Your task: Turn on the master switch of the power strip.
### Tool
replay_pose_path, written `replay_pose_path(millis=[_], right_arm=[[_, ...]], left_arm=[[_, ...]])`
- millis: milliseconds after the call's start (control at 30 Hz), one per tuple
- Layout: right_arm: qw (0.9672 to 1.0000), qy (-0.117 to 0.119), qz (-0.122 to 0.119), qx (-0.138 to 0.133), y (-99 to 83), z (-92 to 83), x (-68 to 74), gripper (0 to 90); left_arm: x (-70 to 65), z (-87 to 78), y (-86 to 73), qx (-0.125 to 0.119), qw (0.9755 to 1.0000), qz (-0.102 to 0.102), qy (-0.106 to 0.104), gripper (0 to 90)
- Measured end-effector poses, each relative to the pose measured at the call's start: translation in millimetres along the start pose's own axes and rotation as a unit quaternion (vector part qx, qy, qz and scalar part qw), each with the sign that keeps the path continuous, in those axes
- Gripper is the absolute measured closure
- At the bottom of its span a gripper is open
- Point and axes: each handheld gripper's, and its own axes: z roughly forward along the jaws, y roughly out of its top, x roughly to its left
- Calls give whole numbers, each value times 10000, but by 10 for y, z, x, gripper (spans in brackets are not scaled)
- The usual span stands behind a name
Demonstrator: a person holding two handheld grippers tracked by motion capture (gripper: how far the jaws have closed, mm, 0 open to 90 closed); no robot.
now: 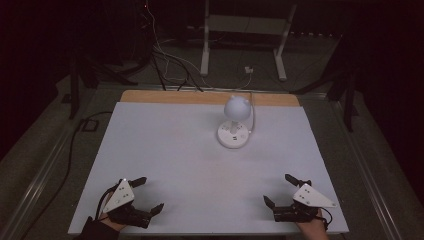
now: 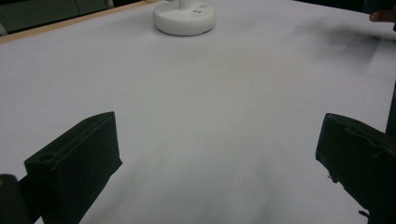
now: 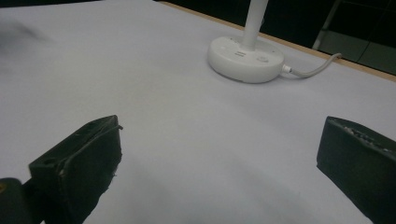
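both hand-held grippers, left [image 1: 148, 195] and right [image 1: 278, 189], rest released at worktop [image 1: 165, 150] near edge, jaws wide, facing the lamp [image 1: 234, 122] for reach

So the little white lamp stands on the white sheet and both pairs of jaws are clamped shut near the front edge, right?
Not quite. The lamp does stand on the white sheet, but the left gripper and right gripper both have their jaws spread wide open with nothing between them, as each gripper view and the high view show.
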Motion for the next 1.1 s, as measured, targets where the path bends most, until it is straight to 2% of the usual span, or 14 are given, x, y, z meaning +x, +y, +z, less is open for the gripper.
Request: replay_pose_path(millis=[400,433,667,800,1100], right_arm=[[9997,-188,76,154,55,-39,18,14],[9996,-172,149,171,69,-43,22,14],[9992,-61,178,341,112,-19,39,0],[9985,142,284,449,158,8,46,0],[9981,258,172,532,268,17,68,0]], left_arm=[[2,-9,8,-38,10000,-56,-7,2],[2,-7,8,-29,10000,-54,-15,2],[3,-3,8,-27,10000,-75,-30,2],[4,-3,9,-40,9999,-89,-38,2],[9,-4,10,-43,9999,-115,-42,2]])
